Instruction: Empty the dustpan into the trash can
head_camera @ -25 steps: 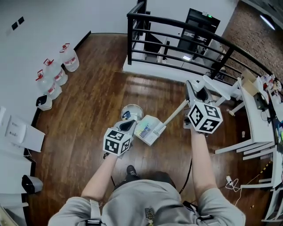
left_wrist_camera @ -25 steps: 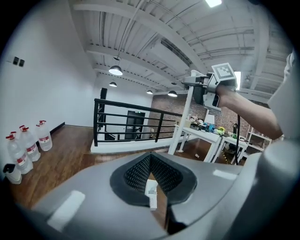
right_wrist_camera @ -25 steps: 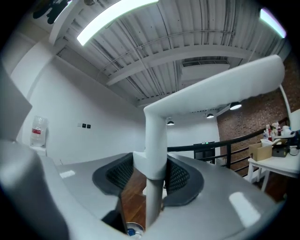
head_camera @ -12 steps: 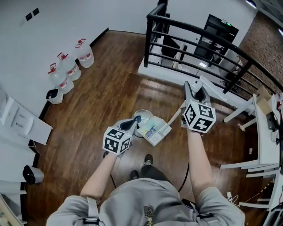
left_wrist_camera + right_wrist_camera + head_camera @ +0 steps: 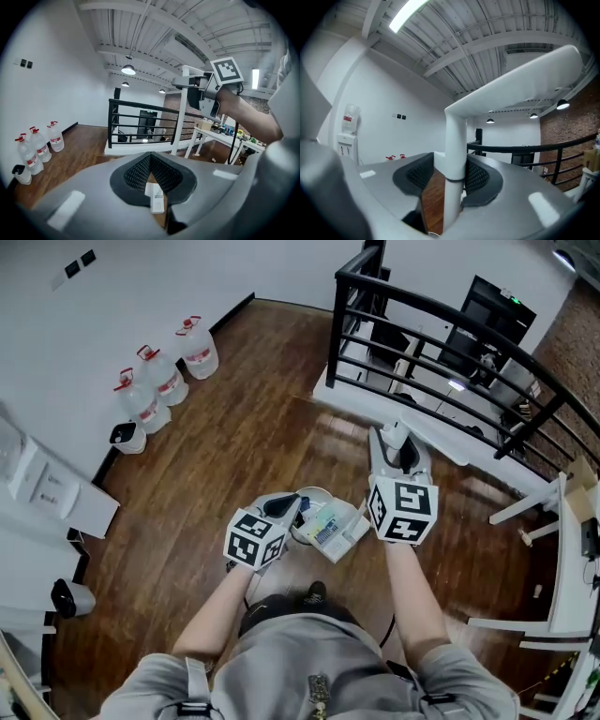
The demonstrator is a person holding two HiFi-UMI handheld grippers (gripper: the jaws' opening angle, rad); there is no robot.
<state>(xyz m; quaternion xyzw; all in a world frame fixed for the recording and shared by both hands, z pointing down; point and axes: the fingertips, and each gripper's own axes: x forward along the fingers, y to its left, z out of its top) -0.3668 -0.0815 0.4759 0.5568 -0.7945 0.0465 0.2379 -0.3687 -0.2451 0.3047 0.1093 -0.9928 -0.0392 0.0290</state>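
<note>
A white long-handled dustpan point(image 5: 336, 529) with paper scraps in it hangs over the round white trash can point(image 5: 313, 493), covering part of its mouth. My right gripper point(image 5: 399, 452) is shut on the dustpan's upright white handle point(image 5: 454, 140), which fills the gap between its pads. My left gripper point(image 5: 285, 506) hovers at the can's left rim, close beside the pan. Its jaws are closed at the tip point(image 5: 150, 159). A small white piece point(image 5: 156, 199) shows in the slit behind the pads; I cannot tell whether it is pinched.
A black railing point(image 5: 422, 324) runs across the back right, with a white ledge point(image 5: 441, 437) at its foot. Several water jugs point(image 5: 164, 371) stand by the left wall. White table legs point(image 5: 548, 512) are at the right. My shoe point(image 5: 314, 594) is just behind the can.
Both grippers and the dustpan have travelled across the wood floor toward the trash can. The pan, which sat beside the can, now overlaps its mouth.
</note>
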